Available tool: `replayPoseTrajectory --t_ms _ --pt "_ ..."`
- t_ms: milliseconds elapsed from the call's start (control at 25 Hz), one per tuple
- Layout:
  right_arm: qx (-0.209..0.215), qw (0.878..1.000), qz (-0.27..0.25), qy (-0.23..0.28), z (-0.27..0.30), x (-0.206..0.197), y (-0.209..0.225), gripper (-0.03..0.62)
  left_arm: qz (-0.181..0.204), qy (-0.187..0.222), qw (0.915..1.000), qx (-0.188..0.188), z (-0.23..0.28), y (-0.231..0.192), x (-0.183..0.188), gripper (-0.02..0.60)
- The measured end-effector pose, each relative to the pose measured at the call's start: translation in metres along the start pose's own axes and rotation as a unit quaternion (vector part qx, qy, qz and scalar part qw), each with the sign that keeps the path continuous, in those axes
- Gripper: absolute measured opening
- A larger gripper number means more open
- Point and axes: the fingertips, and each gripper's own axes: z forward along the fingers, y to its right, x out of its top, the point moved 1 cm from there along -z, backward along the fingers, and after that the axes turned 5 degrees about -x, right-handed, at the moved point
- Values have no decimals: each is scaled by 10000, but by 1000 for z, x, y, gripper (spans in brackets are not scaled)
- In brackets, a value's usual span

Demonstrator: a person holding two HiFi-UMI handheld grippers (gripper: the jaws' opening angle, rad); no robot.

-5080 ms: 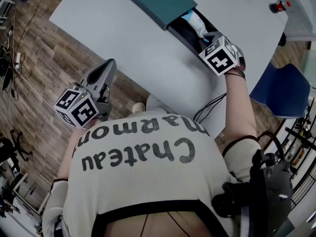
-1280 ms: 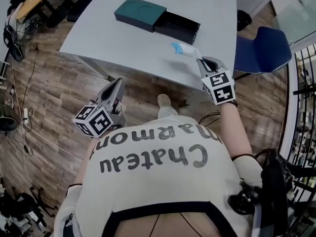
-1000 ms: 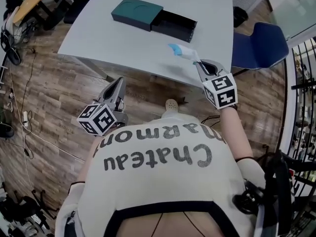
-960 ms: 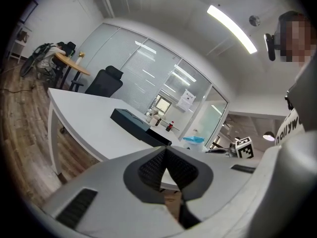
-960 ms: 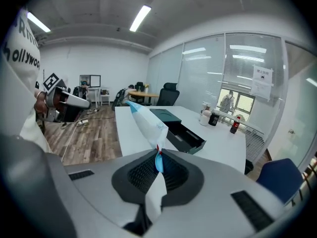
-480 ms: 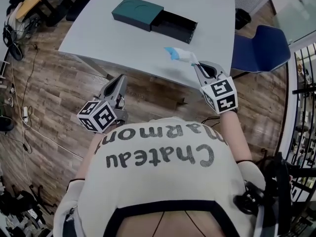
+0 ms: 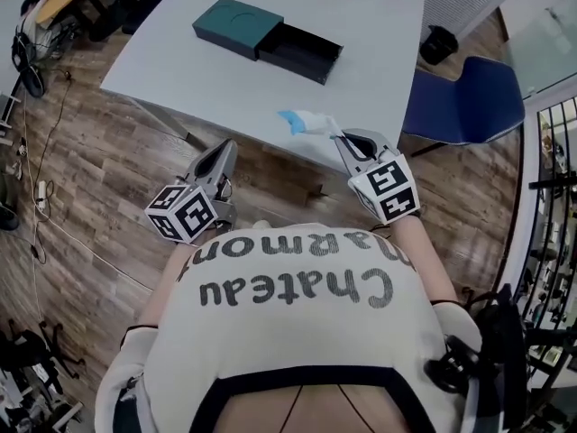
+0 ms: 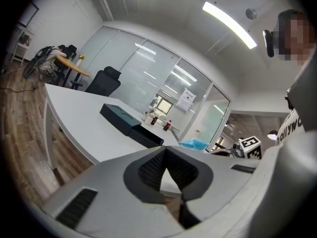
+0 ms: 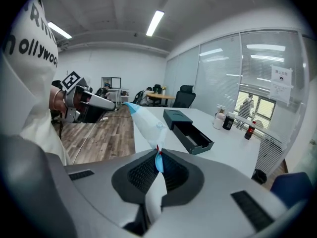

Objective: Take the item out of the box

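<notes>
Right gripper (image 7: 341, 137) clamps one white-and-blue plastic packet (image 7: 302, 122) jutting beyond its jaws; left gripper (image 7: 225, 148) closed, empty; one dark teal drawer box (image 7: 266, 39) ahead.

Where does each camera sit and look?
Head view: on the person's head, facing down: shirt, left hand-held gripper, right hand-held gripper, table.
Left gripper view: rides the left one, along shut jaws toward table; shirt right.
Right gripper view: rides the right one, jaws clamping the packet; shirt left.
All show the open box.

Bench (image 7: 225, 75): smooth, matt white. Box (image 7: 236, 27): matt dark teal. Pouch (image 7: 306, 123): thin glossy plastic film. Floor (image 7: 81, 179): wood-grain planks.
</notes>
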Motion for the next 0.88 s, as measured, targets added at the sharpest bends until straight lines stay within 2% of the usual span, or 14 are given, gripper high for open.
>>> replayPoseTrajectory --t_ms 320,760,880 --pt "140 9999 -63 49 -17 -16 24 5 -10 57 9997 234 3 27 -15 -5" --pt "332 9991 -221 153 -25 -21 35 5 9 237 9977 628 -13 45 -23 -5" --pt "359 9989 -225 178 -33 -34 42 3 39 271 9973 681 -10 58 -33 -5"
